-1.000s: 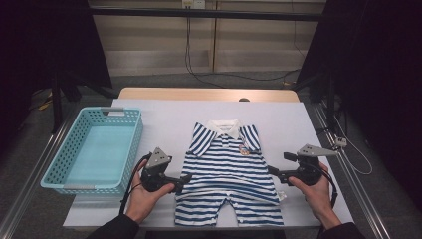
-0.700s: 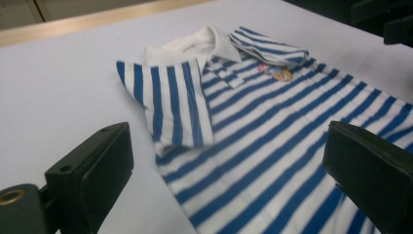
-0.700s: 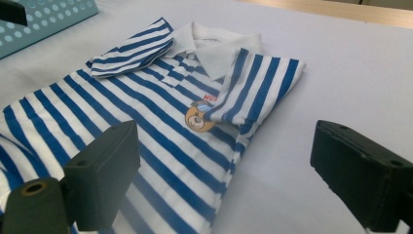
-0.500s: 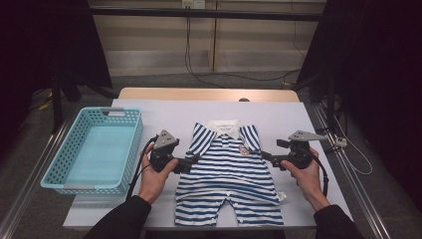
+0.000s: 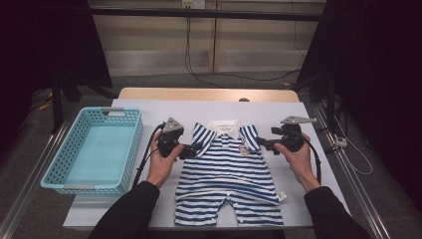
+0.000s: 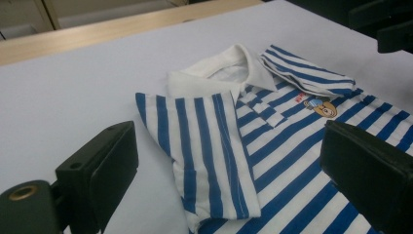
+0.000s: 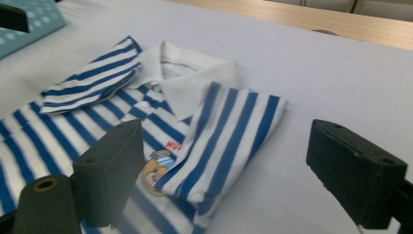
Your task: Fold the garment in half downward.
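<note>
I see the blue-and-white striped baby romper with a white collar (image 5: 229, 169) lying flat on the white table (image 5: 318, 164), both sleeves folded in over the chest, beside the light blue plastic basket (image 5: 92, 152). My left gripper (image 5: 199, 148) is released at the left shoulder. My right gripper (image 5: 259, 143) is released at the right shoulder, jaws just narrowing slightly, nothing grasped between them.

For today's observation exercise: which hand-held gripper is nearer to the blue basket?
Left. The left hand-held gripper sits at the striped romper's left shoulder, just beside the basket; the right hand-held gripper is across the romper, farther away.
</note>
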`<state>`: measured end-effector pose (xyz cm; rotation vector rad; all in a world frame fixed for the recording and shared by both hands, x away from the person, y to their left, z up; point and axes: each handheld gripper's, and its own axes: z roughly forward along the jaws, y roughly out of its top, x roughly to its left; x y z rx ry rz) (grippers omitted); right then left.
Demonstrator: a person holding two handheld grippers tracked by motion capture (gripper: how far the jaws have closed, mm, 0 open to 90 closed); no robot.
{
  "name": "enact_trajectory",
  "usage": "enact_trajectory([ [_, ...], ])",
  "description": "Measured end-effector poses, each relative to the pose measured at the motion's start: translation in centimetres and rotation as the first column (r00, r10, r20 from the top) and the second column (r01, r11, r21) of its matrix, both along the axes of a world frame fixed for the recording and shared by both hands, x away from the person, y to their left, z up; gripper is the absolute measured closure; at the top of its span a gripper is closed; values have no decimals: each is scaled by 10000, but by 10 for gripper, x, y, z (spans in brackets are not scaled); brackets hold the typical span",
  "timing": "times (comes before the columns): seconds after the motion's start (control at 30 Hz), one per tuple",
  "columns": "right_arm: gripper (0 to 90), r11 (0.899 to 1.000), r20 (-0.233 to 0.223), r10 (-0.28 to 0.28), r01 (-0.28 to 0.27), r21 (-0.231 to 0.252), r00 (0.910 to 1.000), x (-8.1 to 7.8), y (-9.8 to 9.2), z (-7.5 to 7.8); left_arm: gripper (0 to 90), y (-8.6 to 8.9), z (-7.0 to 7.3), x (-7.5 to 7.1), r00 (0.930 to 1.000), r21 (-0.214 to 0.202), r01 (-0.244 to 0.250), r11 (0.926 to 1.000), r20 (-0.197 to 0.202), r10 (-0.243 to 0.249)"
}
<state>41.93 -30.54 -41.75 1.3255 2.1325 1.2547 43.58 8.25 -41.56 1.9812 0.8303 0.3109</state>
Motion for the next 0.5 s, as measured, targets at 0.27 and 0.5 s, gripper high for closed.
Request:
enact_trajectory([
  [0.27,138,9999,-273,25,-30,-168,9996,32,3,-3,61,-10,5,21,9973,-602,-716,9956,100,724],
  [0.5,188,9991,-524,-56,34,-423,9986,55,6,-5,53,-11,-4,50,9977,-178,-642,9978,-225,638],
])
